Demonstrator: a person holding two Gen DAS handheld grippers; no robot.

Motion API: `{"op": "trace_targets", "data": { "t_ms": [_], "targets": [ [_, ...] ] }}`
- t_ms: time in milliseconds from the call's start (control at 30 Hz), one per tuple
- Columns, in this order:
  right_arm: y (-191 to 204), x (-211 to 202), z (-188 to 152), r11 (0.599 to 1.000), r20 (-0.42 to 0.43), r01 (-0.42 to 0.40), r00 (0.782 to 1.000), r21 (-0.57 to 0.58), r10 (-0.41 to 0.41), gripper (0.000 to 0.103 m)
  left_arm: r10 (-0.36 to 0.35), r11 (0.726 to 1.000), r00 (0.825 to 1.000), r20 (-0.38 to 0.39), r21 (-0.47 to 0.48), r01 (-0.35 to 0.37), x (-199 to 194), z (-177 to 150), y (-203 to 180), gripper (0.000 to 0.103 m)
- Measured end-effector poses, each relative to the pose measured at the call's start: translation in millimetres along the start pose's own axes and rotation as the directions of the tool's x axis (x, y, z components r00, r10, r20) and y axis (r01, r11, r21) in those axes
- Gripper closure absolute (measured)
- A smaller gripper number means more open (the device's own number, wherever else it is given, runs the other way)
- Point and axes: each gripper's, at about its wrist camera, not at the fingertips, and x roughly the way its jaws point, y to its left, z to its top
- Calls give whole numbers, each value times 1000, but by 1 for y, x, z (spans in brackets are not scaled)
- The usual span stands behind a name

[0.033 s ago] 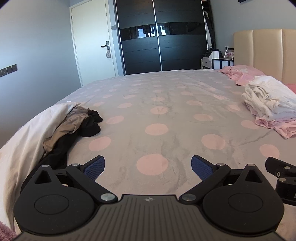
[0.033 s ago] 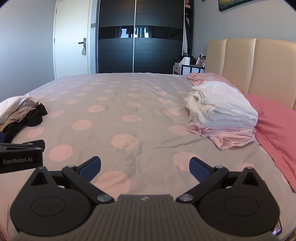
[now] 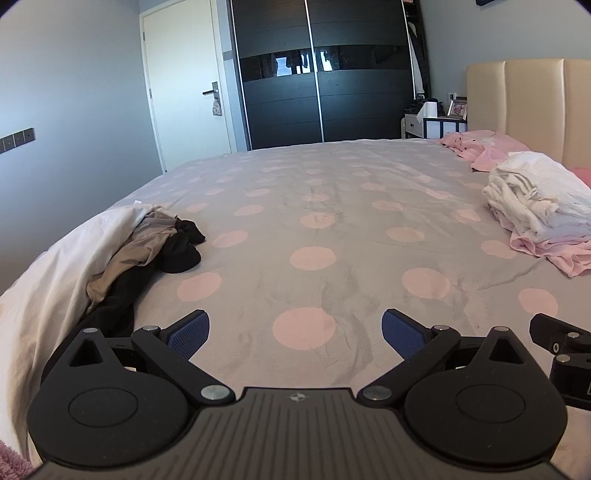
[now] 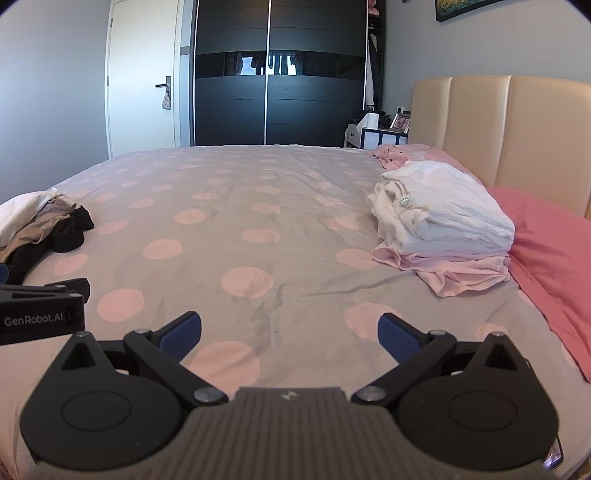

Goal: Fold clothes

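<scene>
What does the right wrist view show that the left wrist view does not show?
Only the right wrist view shows the coral-pink pillow beside the stack and the corner of a framed picture on the wall.

Only the left wrist view shows the dark switch panel on the grey wall and a fuzzy mauve fabric at the bottom corner.

Both show the folded white and pink clothes stack, the unfolded beige and black clothes pile, the polka-dot grey bedspread, and open, empty jaws.
</scene>
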Motion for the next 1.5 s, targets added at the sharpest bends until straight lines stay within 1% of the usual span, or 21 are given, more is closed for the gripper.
{"op": "trace_targets", "data": {
  "t_ms": [33,100,167,200,333,367,433,533,800,967,1333,1500],
  "targets": [
    [0,0,-1,1000,1,-1,1000,4,1,1,11,1000,1000,3,3,-11,-1,-1,-2,1],
    [-1,0,-2,1000,4,-3,1000,12,3,0,2,1000,1000,-7,22,-1,1,2,-9,1],
    [-2,0,-3,1000,7,-5,1000,20,4,0,-16,1000,1000,-15,2,16,3,4,-8,1],
    [-3,1,-4,1000,8,-5,1000,24,5,1,-32,999,999,-13,-14,31,4,5,-4,1],
    [-5,3,-3,999,10,-11,1000,35,10,0,-32,999,999,17,3,32,-1,1,-5,1],
    [-2,-4,-3,999,20,-7,1000,32,7,1,-34,999,999,16,4,34,-1,1,-6,1],
    [3,-1,-4,1000,19,-6,1000,28,5,1,-39,999,999,16,3,39,-1,1,-7,1],
    [1,0,-4,999,20,-7,1000,36,7,1,-24,1000,999,22,-1,24,-1,0,-9,1],
    [2,1,-4,999,31,-21,999,47,20,0,-16,1000,1000,17,4,16,4,0,-10,1],
    [6,3,-3,999,35,-31,999,29,30,0,-18,1000,1000,2,4,18,7,-1,-10,1],
    [6,6,-4,999,25,-41,999,33,40,1,-11,1000,1000,-19,14,11,11,-3,-12,1],
    [6,6,-4,999,25,-40,999,37,39,1,-9,1000,1000,-24,-2,9,11,-4,-11,1]
  ]
}}
